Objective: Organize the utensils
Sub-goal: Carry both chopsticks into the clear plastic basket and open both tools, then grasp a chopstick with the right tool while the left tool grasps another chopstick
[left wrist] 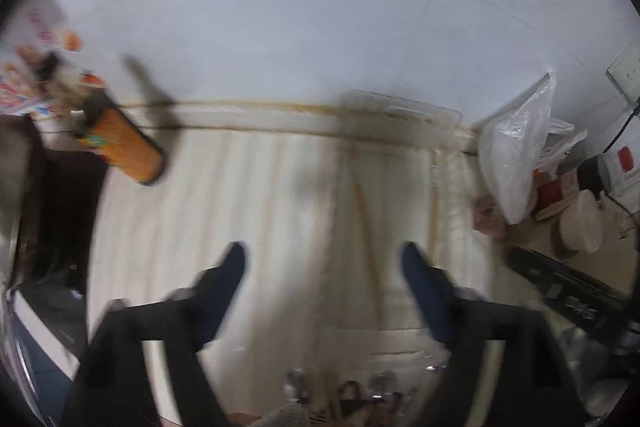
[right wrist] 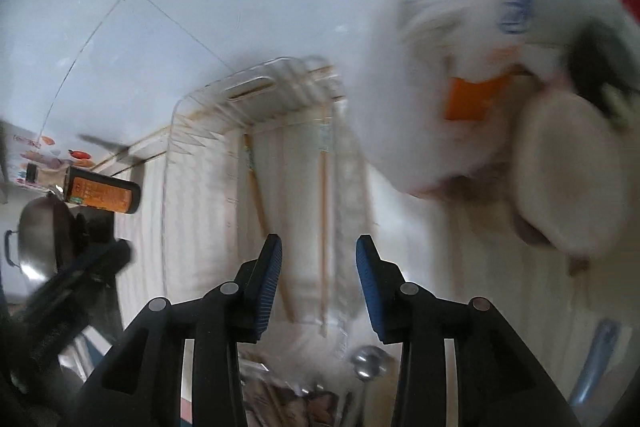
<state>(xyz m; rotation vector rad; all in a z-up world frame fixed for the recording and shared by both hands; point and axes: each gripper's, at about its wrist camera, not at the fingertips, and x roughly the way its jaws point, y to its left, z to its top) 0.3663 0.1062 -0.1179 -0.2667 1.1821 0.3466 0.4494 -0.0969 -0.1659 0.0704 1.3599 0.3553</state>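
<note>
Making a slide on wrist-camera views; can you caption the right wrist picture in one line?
Open right gripper hovers empty over a clear tray holding wooden chopsticks.

No readable text from my feed. Orange bottle (left wrist: 124, 143) (right wrist: 105, 195) carries label print, too blurred for me to make out letters. Colourful printed packaging (left wrist: 18, 87) at far left shows pictures only, no legible words. White bag (right wrist: 460, 99) has blue marking and orange patch, smeared by motion; can't read either. White wall socket (left wrist: 626, 73) shows tiny marks, too small to tell.
</note>
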